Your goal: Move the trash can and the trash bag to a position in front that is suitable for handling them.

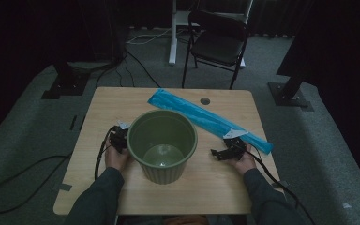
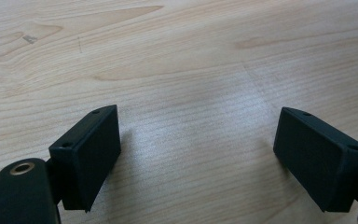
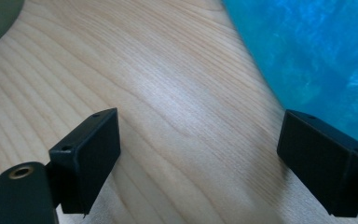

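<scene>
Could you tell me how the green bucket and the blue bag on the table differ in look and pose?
The green bucket stands upright at the table's middle, round, ribbed and open-topped; the blue bag lies flat behind it, long and narrow, running diagonally toward the right gripper. The bucket is dull olive, the bag bright and glossy. Both rest on the wooden table, ungripped.

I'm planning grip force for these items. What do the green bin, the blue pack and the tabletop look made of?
The green bin looks like matte moulded plastic: ribbed wall, faint sheen on its floor. The blue pack seems to be thin glossy plastic film, mottled and crinkly in the right gripper view. The tabletop shows pale wood grain with a smooth satin finish; solid wood or laminate, I can't tell.
</scene>
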A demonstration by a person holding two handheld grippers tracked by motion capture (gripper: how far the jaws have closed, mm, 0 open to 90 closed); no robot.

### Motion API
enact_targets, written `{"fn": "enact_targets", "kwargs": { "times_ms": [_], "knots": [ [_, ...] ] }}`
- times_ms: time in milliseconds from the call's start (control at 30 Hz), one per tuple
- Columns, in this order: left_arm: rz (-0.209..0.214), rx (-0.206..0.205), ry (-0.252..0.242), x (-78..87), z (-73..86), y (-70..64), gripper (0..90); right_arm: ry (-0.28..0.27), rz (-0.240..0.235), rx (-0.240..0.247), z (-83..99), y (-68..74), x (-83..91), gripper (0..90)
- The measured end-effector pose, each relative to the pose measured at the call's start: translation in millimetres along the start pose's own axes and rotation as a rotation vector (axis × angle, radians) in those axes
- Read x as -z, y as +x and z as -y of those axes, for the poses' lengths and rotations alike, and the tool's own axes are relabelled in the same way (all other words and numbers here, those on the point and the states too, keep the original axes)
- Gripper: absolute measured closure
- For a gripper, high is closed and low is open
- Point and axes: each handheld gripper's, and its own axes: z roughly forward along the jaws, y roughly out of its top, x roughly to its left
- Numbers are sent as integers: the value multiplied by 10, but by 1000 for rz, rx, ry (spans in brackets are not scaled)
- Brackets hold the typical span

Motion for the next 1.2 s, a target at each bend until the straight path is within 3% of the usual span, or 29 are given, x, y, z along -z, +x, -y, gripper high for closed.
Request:
{"fn": "enact_targets", "kwargs": {
  "times_ms": [67, 100, 167, 200, 300, 467, 533, 667, 800, 867, 933, 1067, 1200],
  "knots": [
    [-6, 6, 17, 21, -13, -11, 162, -4, -4, 3, 2, 5, 5, 159],
    [-4, 9, 27, 53, -23, -19, 215, -7, -2, 3, 6, 11, 14, 203],
    [16, -8, 52, 111, -31, -28, 423, -7, 7, -6, 6, 25, 51, 329],
    [16, -8, 52, 111, -31, -28, 451, -7, 7, -6, 6, 25, 51, 329],
    [103, -29, 98, 222, -44, -39, 498, 34, 19, -18, -31, 45, 95, 442],
    [162, -37, 53, 524, -48, -56, 500, 40, -6, 1, -105, 134, 138, 478],
    [163, -39, 30, 631, -24, -65, 499, 26, -8, 26, -155, 187, 163, 487],
    [163, -68, 24, 838, 73, -101, 483, 6, 51, 91, -255, 215, 240, 486],
    [178, -88, 14, 1022, 192, -127, 466, -20, 66, 72, -331, 146, 288, 470],
    [177, -112, 10, 1109, 247, -158, 458, -11, 93, 89, -367, 111, 277, 461],
    [182, -126, 7, 1159, 284, -189, 448, 1, 130, 101, -401, 61, 254, 452],
    [192, -157, 16, 1221, 341, -255, 435, 20, 174, 81, -489, -98, 195, 445],
    [214, -155, 7, 1268, 369, -273, 438, 29, 214, 75, -589, -216, 150, 435]
  ]
}}
